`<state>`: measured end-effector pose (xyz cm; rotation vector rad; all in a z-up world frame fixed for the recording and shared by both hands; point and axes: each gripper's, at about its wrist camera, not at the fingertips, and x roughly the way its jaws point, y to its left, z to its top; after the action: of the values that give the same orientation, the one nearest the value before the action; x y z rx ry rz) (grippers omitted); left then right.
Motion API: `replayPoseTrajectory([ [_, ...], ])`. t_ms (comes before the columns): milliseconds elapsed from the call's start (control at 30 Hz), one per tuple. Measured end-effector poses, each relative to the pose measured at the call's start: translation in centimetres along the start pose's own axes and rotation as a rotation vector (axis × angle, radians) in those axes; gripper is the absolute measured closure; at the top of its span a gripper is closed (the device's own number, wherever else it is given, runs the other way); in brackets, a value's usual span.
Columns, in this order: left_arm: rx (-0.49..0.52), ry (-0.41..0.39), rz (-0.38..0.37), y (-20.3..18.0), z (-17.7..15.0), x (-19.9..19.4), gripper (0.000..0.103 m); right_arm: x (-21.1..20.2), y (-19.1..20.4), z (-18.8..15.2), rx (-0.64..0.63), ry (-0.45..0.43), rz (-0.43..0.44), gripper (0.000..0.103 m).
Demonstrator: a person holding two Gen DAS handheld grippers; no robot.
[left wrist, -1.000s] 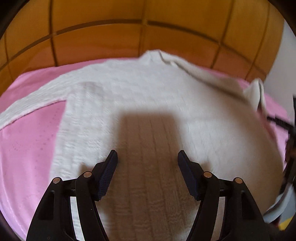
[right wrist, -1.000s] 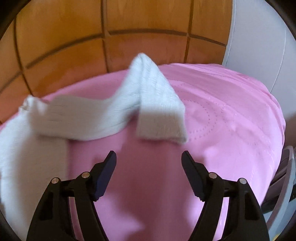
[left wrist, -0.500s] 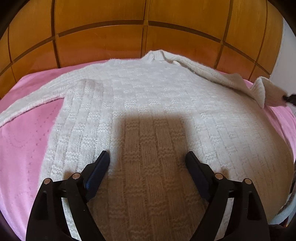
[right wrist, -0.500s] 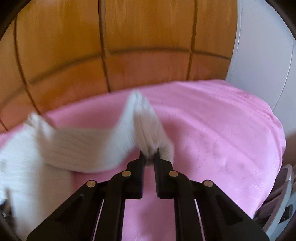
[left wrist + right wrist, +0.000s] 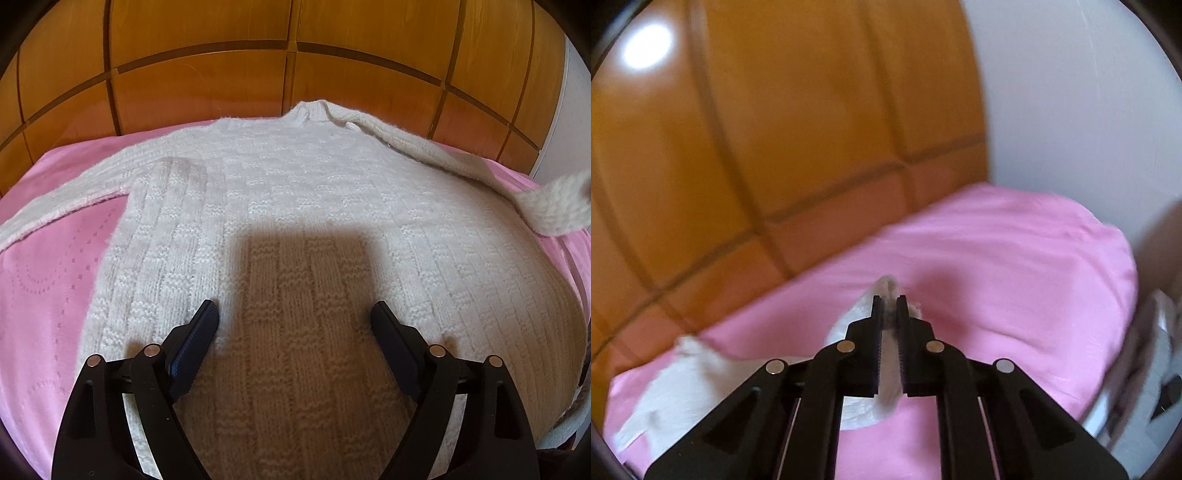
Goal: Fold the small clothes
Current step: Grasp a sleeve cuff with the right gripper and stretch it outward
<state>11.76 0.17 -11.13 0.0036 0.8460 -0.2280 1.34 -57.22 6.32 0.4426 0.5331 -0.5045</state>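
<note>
A cream knitted sweater [image 5: 295,206] lies flat on a pink bedspread [image 5: 48,280], collar toward the wooden headboard. Its left sleeve [image 5: 66,199] stretches out to the left. Its right sleeve [image 5: 546,203] is lifted off the bed at the right edge of the left wrist view. My left gripper [image 5: 293,317] is open and empty, hovering over the sweater's lower body. My right gripper [image 5: 889,306] is shut on the right sleeve's cuff [image 5: 886,369] and holds it above the bedspread; the view is blurred.
A wooden panelled headboard [image 5: 295,74] stands behind the bed. A white wall [image 5: 1071,92] is at the right. The bed's right edge [image 5: 1123,332] drops off beside a pale, blurred object [image 5: 1160,350].
My right gripper closed on the sleeve cuff and lifted it up off the bed. My left gripper opened a little wider and steadied over the sweater body.
</note>
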Motion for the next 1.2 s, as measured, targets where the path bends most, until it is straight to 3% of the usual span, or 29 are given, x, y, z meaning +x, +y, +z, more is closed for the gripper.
replayPoseTrajectory([
  [100,0.003,-0.001,0.002,0.0,0.0,0.0,0.019,5.9,-3.1,-0.9,0.05,0.1,-0.163,0.096],
  [200,0.008,-0.004,0.008,-0.1,0.0,0.1,0.019,10.0,-5.2,-2.4,0.102,0.183,-0.223,0.093],
  [267,0.008,-0.005,0.011,-0.2,-0.1,0.1,0.019,10.5,-5.6,-2.7,0.09,0.18,-0.257,0.062],
  [300,0.008,-0.004,0.012,-0.2,0.0,0.1,0.019,10.3,-5.3,-3.0,0.076,0.165,-0.268,0.036],
  [400,0.007,-0.003,0.013,-0.2,0.0,0.3,0.018,8.3,-2.2,-4.0,-0.043,0.081,-0.213,0.034],
  [533,0.006,-0.004,0.015,-0.3,0.0,0.3,0.017,5.8,4.6,-8.0,-0.281,0.103,0.042,0.032],
  [600,0.004,-0.004,0.015,-0.3,0.1,0.4,0.017,5.4,8.8,-11.2,-0.436,0.135,0.116,0.033],
  [700,0.003,-0.004,0.015,-0.3,0.1,0.4,0.017,6.5,13.0,-14.9,-0.582,0.186,0.159,0.035],
  [767,0.003,-0.004,0.015,-0.3,0.1,0.4,0.017,7.8,14.6,-16.3,-0.642,0.182,0.134,0.042],
  [833,0.002,-0.007,0.014,-0.3,0.1,0.4,0.017,9.0,15.8,-16.5,-0.675,0.181,0.125,0.058],
  [867,0.002,-0.007,0.014,-0.3,0.0,0.4,0.017,10.4,15.5,-16.3,-0.683,0.192,0.126,0.082],
  [900,0.001,-0.008,0.013,-0.2,0.1,0.4,0.017,11.2,15.5,-16.1,-0.69,0.213,0.128,0.096],
  [1067,-0.002,-0.009,0.012,-0.2,0.0,0.5,0.016,11.6,14.0,-10.4,-0.532,0.194,0.18,0.096],
  [1200,-0.004,-0.011,0.015,-0.3,-0.1,0.5,0.015,14.2,14.1,-5.0,-0.459,0.153,0.135,0.097],
])
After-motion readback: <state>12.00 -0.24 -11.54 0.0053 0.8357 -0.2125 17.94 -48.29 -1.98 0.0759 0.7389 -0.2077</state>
